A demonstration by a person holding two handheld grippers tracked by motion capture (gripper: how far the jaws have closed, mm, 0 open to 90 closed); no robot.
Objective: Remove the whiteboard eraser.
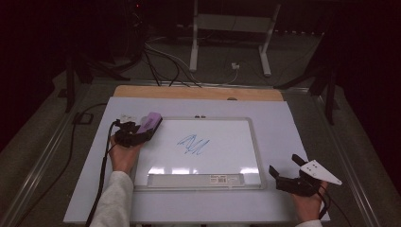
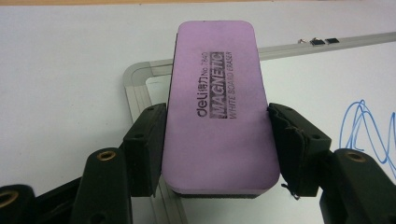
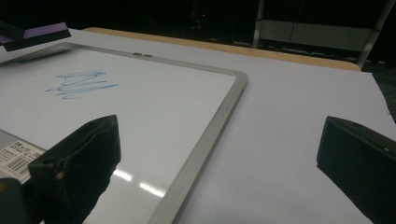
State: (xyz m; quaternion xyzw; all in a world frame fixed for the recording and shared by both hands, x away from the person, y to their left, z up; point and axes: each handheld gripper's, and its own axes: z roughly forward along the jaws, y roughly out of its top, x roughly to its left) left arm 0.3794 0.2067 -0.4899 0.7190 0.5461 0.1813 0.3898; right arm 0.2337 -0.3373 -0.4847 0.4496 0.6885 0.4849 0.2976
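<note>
**Purple eraser clamped at board's far-left corner**

Purple foam fills my left gripper view: the eraser (image 2: 219,107) sits clamped between both jaws of my left gripper (image 2: 217,140), above the corner of the whiteboard (image 2: 322,84). Its underside is hidden. From above, the left gripper (image 1: 135,132) partly covers it. The blue scribble (image 1: 193,144) lies near the board's middle, cut off at the left gripper view's edge. My right gripper (image 1: 291,177) stands open and empty, right of the board.
</note>
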